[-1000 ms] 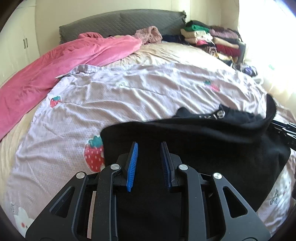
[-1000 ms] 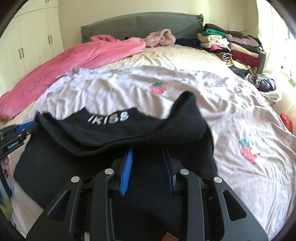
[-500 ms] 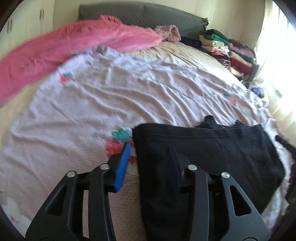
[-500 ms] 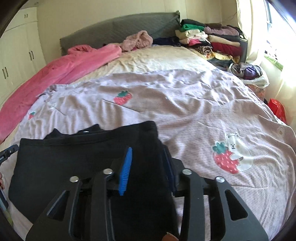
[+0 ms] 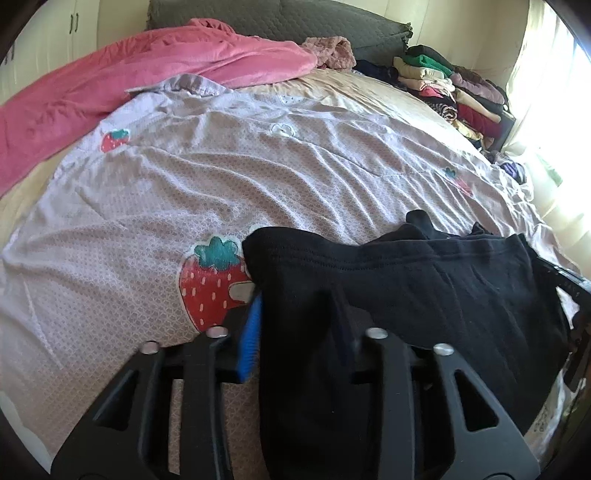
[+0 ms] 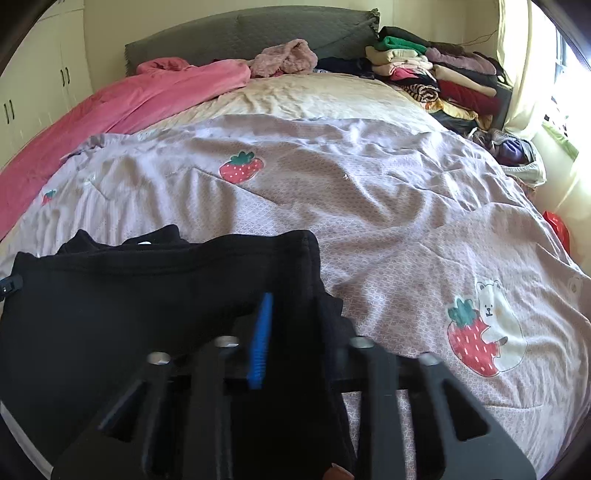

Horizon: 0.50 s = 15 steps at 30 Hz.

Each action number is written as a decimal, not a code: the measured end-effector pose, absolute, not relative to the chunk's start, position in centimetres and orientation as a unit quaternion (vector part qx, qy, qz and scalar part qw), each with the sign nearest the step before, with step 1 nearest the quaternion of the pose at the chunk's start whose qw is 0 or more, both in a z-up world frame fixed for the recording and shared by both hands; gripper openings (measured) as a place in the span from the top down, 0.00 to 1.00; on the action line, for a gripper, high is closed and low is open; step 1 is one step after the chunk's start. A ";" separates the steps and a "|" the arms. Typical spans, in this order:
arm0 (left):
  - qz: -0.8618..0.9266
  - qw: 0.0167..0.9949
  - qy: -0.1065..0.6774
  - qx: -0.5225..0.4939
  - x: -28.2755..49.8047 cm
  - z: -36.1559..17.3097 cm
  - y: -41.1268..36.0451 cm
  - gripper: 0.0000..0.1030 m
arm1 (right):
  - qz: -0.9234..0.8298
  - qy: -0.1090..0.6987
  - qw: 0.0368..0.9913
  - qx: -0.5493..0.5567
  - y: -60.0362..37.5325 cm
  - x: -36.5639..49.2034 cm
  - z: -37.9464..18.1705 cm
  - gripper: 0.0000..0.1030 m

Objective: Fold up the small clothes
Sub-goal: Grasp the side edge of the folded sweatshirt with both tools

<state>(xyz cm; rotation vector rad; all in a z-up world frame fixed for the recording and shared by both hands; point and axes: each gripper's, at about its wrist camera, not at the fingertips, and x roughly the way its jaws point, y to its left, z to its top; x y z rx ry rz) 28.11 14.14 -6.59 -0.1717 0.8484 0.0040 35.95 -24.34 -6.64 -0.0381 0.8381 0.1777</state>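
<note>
A black garment (image 5: 424,280) lies folded on the lilac strawberry quilt (image 5: 258,177) near the bed's front. My left gripper (image 5: 295,325) sits at its left edge; the jaws are closing, with the blue pad (image 5: 251,332) against the cloth and the edge pinched between them. In the right wrist view the same black garment (image 6: 147,295) fills the lower left. My right gripper (image 6: 295,325) is shut on its right edge. The cloth hides both right-hand fingers. Part of the right gripper (image 5: 569,284) shows at the garment's far side.
A pink blanket (image 5: 129,74) runs along the bed's left side. Folded clothes are stacked (image 6: 436,74) at the back right by the grey headboard (image 6: 258,29). White wardrobe doors (image 6: 37,92) stand left. Loose clothes (image 6: 513,151) and a red item (image 6: 557,225) lie right of the bed.
The garment's raised half with white lettering came down flat, lettering now hidden. Both grippers slid outward to its side edges, opened, and closed on them.
</note>
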 end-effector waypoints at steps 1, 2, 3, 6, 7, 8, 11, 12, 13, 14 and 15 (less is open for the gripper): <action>0.002 0.909 0.409 -0.077 28.0 -6.5 13.9 0.83 | 0.088 0.403 0.911 -0.013 -24.5 35.8 -6.5 0.93; 0.005 0.911 0.406 -0.070 28.0 -6.3 13.7 0.85 | 0.091 0.401 0.912 -0.010 -24.6 35.7 -6.4 0.94; 0.007 0.913 0.402 -0.065 27.9 -6.2 13.5 0.87 | 0.092 0.399 0.912 -0.009 -24.6 35.6 -6.2 0.94; 0.009 0.918 0.392 -0.057 27.6 -5.6 13.3 0.89 | 0.093 0.389 0.917 -0.006 -24.8 35.1 -5.6 0.94; 0.009 0.919 0.389 -0.057 27.5 -5.4 13.2 0.90 | 0.093 0.383 0.919 -0.002 -25.0 34.9 -5.3 0.94; 0.009 0.922 0.384 -0.058 27.4 -5.1 13.3 0.90 | 0.092 0.380 0.920 0.000 -25.1 34.9 -5.1 0.94; 0.005 0.925 0.375 -0.063 27.3 -4.4 13.3 0.91 | 0.088 0.367 0.926 0.009 -25.7 34.3 -4.3 0.94; 0.004 0.927 0.369 -0.065 27.2 -4.1 13.3 0.93 | 0.086 0.362 0.928 0.013 -26.0 34.2 -4.0 0.94; 0.003 0.929 0.364 -0.065 27.2 -3.8 13.2 0.94 | 0.084 0.358 0.930 0.017 -26.3 34.1 -3.8 0.94; 0.001 0.932 0.357 -0.065 27.2 -3.4 13.2 0.94 | 0.082 0.355 0.931 0.022 -26.7 34.1 -3.6 0.95; 0.000 0.934 0.352 -0.063 27.2 -3.2 13.0 0.94 | 0.079 0.354 0.931 0.024 -26.9 34.1 -3.6 0.95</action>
